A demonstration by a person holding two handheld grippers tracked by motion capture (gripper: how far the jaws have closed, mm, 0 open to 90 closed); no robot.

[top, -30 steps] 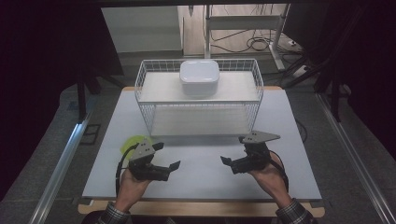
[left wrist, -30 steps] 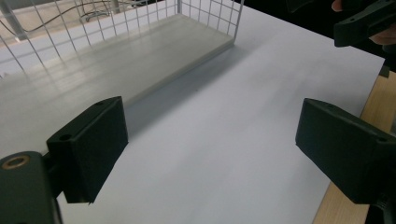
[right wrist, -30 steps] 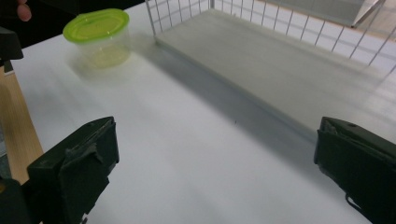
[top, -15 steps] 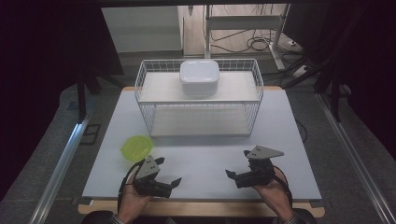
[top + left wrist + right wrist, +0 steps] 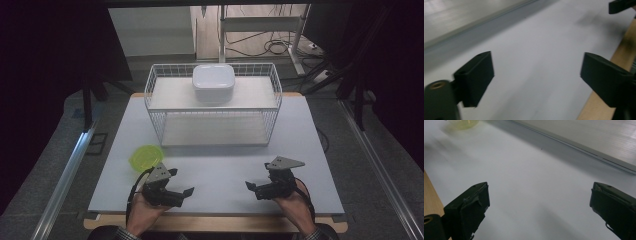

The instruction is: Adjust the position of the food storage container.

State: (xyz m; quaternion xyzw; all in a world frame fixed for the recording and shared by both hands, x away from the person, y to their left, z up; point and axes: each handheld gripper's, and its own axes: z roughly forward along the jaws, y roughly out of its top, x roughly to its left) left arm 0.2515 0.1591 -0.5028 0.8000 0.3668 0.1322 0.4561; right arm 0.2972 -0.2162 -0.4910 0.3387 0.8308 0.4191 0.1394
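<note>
Both hands have sunk toward the bottom edge, left gripper (image 5: 186,193) jaws just narrowing yet empty, right gripper (image 5: 251,188) released; the green bowl (image 5: 145,156) at lower left looks light, thin, slippery, best pinched at its rim.

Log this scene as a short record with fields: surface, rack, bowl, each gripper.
surface: white table top on a wooden table
rack: white wire rack at the far side, a white lidded box on its upper shelf
bowl: yellow-green bowl on the table top, near the left gripper
left gripper: jaws apart, nothing between them
right gripper: jaws apart, nothing between them
</note>
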